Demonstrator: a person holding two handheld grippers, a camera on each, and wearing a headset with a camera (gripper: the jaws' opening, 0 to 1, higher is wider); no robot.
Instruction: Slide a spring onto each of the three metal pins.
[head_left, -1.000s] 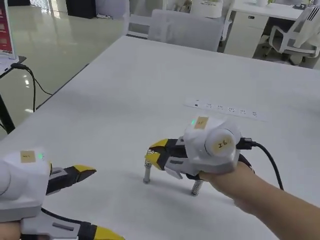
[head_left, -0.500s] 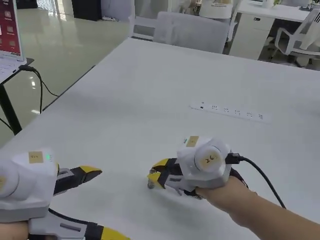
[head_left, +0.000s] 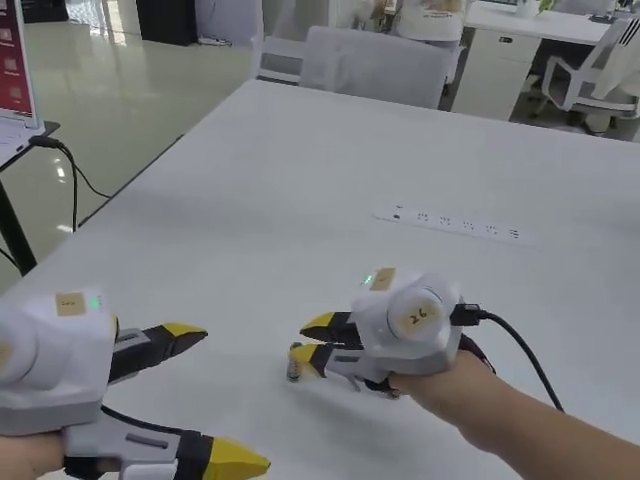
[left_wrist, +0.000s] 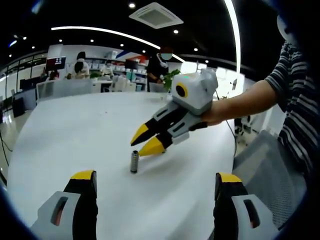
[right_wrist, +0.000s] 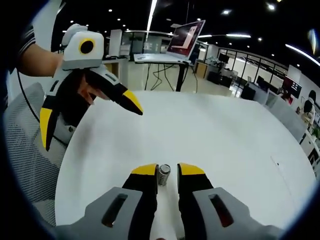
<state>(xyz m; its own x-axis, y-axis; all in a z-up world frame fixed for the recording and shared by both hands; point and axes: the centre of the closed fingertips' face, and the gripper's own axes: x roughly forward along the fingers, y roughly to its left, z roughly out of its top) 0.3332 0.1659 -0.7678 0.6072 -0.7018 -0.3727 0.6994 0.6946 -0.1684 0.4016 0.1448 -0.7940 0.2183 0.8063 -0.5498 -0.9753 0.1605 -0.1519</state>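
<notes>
A short metal pin with a spring (head_left: 294, 363) on it stands upright on the white table (head_left: 300, 180). My right gripper (head_left: 313, 340) reaches in from the right, its yellow tips just beside and above the pin's top, jaws slightly apart and open. In the right gripper view the spring (right_wrist: 163, 174) shows in the narrow gap of my right gripper (right_wrist: 167, 167). In the left gripper view the pin (left_wrist: 134, 161) stands just below the right gripper's tips (left_wrist: 146, 141). My left gripper (head_left: 220, 397) hovers at the near left, wide open and holding nothing.
A white power strip (head_left: 455, 223) lies across the table behind the work. The right gripper's black cable (head_left: 530, 340) trails to the right. A grey chair (head_left: 375, 62) stands at the far edge. The table's left edge drops to the floor.
My right gripper has moved down the pin, and the spring now sits lower on it. Its jaws have parted a little. The left gripper has barely moved.
</notes>
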